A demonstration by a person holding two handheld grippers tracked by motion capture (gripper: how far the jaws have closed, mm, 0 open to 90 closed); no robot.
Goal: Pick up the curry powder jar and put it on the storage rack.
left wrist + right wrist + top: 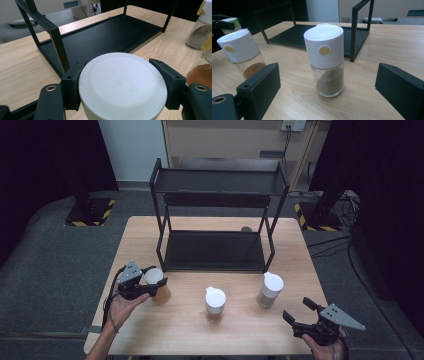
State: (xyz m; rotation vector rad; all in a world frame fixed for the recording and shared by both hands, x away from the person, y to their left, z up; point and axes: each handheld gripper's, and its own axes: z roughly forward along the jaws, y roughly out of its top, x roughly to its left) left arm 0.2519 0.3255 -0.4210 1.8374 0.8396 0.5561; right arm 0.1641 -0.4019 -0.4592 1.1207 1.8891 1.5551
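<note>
Three white-capped spice jars are on the wooden table [240,335] in front of a black two-tier rack [215,250]. My left gripper [157,275] is shut on the left jar [153,278]; its round white cap [122,85] sits tight between both jaws. I cannot tell whether that jar is off the table. The middle jar [215,302] holds orange-brown spice [252,68]. The right jar [270,289] holds grey-brown powder [329,80] and stands upright a little ahead of my right gripper [296,308], whose jaws are wide open and hold nothing.
The rack's lower shelf [107,37] lies bare just beyond the left jar, with a corner post [58,46] close to it. Its upper shelf [217,181] is bare too. Dark stands and cables are on the floor around the table.
</note>
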